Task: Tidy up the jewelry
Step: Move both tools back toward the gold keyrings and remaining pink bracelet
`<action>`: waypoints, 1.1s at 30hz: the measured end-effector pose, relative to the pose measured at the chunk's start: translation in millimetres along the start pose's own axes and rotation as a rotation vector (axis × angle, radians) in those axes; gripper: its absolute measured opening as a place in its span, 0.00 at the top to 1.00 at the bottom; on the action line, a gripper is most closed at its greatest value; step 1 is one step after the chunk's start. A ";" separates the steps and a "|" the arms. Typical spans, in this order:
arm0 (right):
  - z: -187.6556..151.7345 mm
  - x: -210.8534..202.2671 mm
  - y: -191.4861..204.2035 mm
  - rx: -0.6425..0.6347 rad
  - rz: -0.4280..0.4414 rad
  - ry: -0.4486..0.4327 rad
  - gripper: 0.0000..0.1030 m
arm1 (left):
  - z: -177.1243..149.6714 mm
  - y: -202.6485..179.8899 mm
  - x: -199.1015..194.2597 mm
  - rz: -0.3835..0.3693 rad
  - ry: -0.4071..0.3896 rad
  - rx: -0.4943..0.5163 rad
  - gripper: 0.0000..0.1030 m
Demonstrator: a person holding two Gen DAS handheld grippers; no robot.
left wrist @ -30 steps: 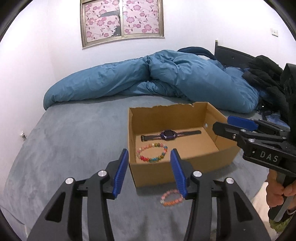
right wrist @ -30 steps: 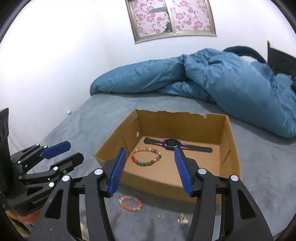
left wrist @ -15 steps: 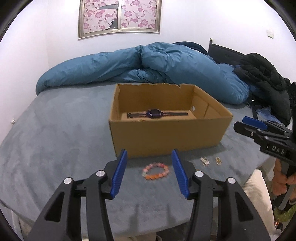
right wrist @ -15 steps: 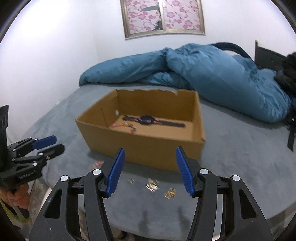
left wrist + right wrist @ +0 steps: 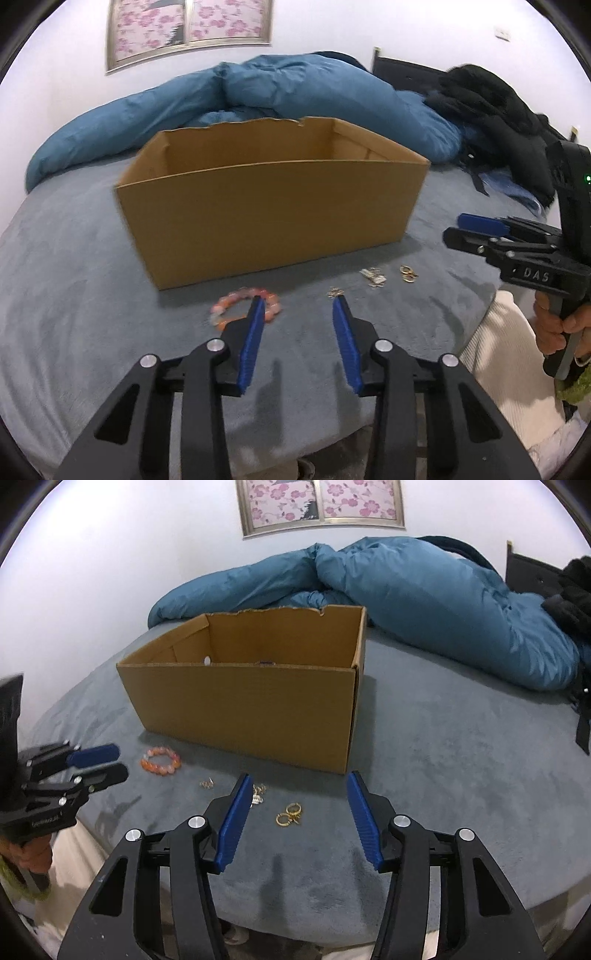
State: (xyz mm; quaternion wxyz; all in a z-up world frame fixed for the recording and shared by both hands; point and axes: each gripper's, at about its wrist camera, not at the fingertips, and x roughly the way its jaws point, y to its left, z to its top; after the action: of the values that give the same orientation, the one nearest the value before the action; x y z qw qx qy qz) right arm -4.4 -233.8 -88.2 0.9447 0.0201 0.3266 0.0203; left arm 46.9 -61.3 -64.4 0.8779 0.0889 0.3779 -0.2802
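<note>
A: Going left to right from the cardboard box (image 5: 258, 709), what is left out on the bed?

B: In front of its near wall, toward the left corner, lies the orange bead bracelet (image 5: 160, 761). Right of that come a tiny gold piece (image 5: 207, 783), a pale cluster of small pieces (image 5: 258, 794), then the gold rings (image 5: 290, 814), all loose on the grey bedcover (image 5: 443, 775).

A: And the grippers?

B: The left gripper (image 5: 297, 306) hangs low beside the bracelet, jaws closing with nothing between them; one finger overlaps it in view, and I cannot tell if they touch. The right gripper (image 5: 297, 779) is also closing, empty, above the rings.

A: Progress?

B: A dark item (image 5: 265, 662) barely peeks over the box rim; otherwise the inside is hidden. I'd judge the four loose lots remain.
</note>
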 end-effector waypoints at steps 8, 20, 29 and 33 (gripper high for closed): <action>-12.7 11.2 -0.7 -0.100 0.039 0.049 0.61 | 6.6 -10.1 30.5 -0.066 0.045 0.092 0.70; -20.4 42.1 3.0 -0.219 0.133 0.156 0.68 | 4.8 -17.4 50.7 -0.092 0.083 0.182 0.74; -18.0 51.1 -3.8 -0.236 0.157 0.185 0.69 | 6.6 -12.7 59.3 -0.109 0.095 0.169 0.77; -16.3 54.9 -9.3 -0.212 0.170 0.191 0.69 | 7.9 -15.0 64.4 -0.120 0.104 0.187 0.78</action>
State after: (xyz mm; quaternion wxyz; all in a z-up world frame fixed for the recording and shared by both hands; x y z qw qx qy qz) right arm 28.9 -239.9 -135.4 0.9012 -0.0543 0.4079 0.1362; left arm 79.2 -104.0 -104.0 0.8267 0.1619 0.4000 -0.3610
